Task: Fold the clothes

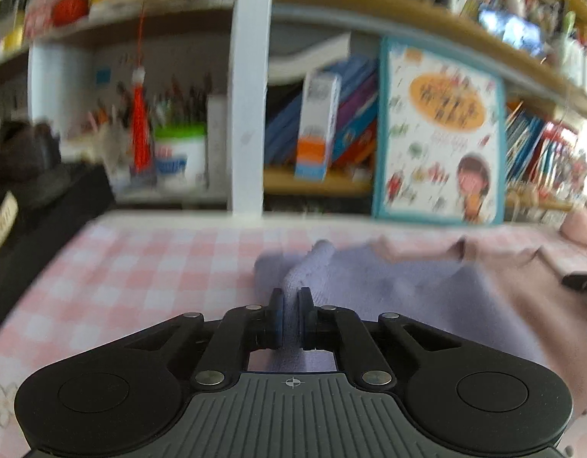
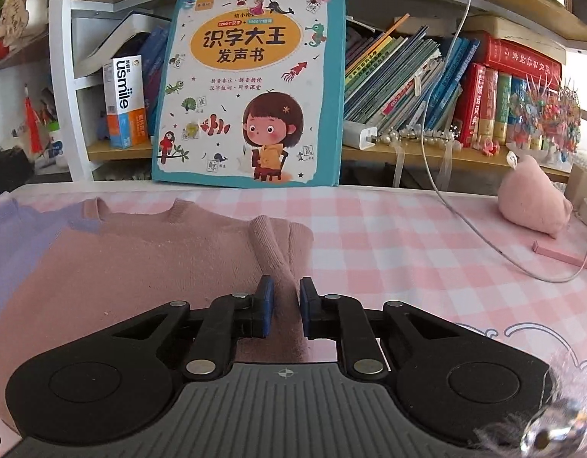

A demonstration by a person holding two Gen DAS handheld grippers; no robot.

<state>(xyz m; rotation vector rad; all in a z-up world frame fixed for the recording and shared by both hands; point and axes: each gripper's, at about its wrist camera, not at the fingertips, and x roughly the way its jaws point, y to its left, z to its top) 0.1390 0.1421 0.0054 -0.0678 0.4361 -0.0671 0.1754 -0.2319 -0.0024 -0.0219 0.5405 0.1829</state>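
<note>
Pink-checked cloth covers the desk [image 2: 427,236], and on it lies the two-tone knit sweater [image 2: 141,267], pink half toward my right, lilac half toward my left, spread below the big picture book [image 2: 251,84]. My left tool [image 1: 291,307] is pinching a raised ridge of lilac knit; my right tool [image 2: 286,305] straddles a pink ridge with daylight beside the pads, so I can't tell whether it grips. Risk: uneven hold lets one side slip mid-fold, skewing the crease, and the white cable [image 2: 465,225] nearby could snag.

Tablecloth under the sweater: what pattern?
Pink-and-white check on the tablecloth, clearest in the right wrist view beside the sweater.
</note>
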